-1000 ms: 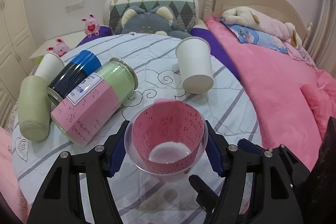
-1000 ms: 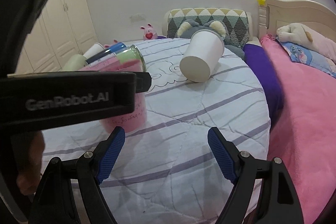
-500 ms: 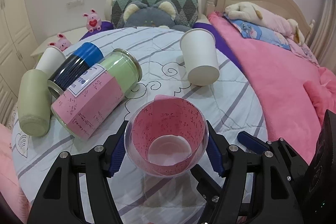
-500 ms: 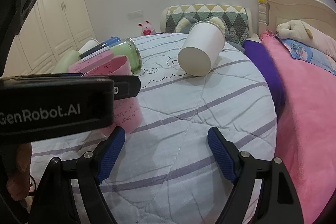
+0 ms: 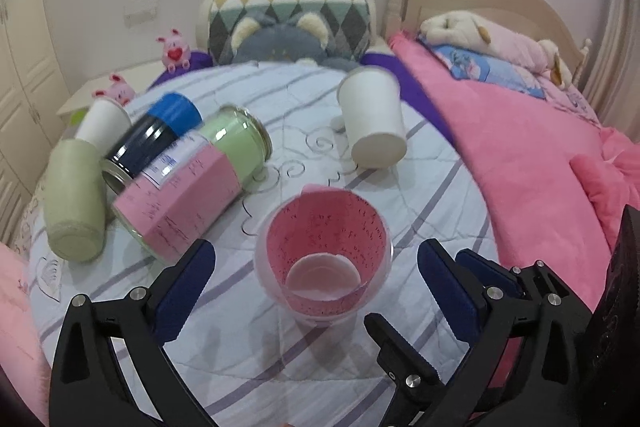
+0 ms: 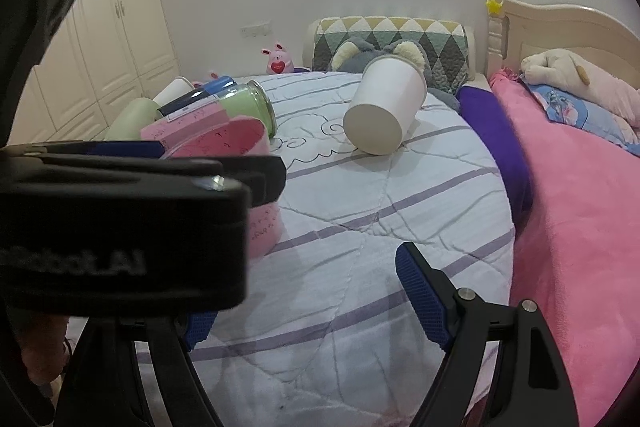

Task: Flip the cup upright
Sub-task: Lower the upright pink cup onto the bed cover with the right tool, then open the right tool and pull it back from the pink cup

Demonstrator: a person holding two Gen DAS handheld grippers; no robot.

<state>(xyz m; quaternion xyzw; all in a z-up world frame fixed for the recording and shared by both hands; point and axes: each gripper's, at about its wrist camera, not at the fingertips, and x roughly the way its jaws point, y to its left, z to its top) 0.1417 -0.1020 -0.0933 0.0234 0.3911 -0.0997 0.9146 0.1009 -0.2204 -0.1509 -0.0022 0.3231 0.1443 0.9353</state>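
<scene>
Now | one pink cup (image 5: 323,255) upright | two white cups (image 5: 374,119) toppled | both jaws apart

**Both grippers spread wide**

The left gripper (image 5: 316,269) fills the lower frame of its own view, blue pads (image 5: 184,291) well apart, gripping nothing. The right gripper (image 6: 308,303) sits low in its view, likewise spread, its left finger partly hidden

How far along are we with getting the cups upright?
Done: the pink-lined clear cup stands mouth up on the quilt. In hand: nothing; the left gripper is open around that cup, and the right gripper is open. Left: the white paper cup lies tipped, as do the jars.
</scene>
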